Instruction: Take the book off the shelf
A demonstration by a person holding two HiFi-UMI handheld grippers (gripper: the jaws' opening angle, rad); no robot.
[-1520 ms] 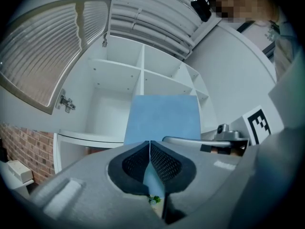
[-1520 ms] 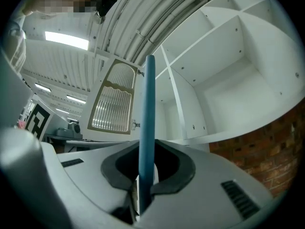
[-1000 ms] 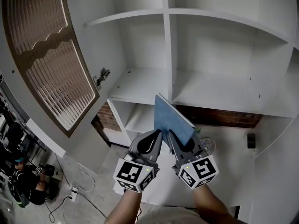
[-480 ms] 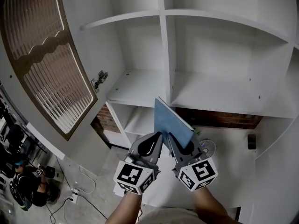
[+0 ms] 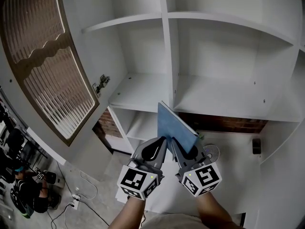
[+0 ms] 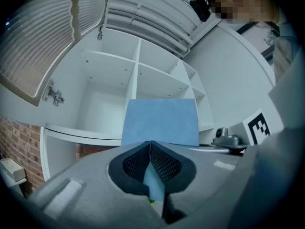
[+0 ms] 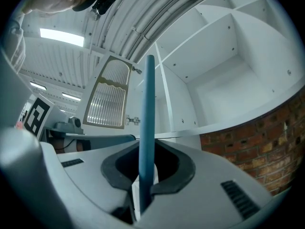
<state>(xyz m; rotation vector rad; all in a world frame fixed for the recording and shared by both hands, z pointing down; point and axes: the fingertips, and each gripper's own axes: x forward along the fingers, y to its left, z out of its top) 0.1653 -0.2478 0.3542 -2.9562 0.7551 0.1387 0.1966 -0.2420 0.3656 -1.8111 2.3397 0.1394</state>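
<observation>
Right gripper [image 5: 184,147] clamps book [image 5: 171,123] | lower edge hidden | left gripper [image 5: 162,140] closed

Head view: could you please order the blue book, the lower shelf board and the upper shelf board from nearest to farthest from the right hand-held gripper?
1. The book, clamped in the right hand-held gripper itself.
2. The lower shelf board, just ahead, beyond the book.
3. The upper shelf board, higher up, the farthest.
</observation>
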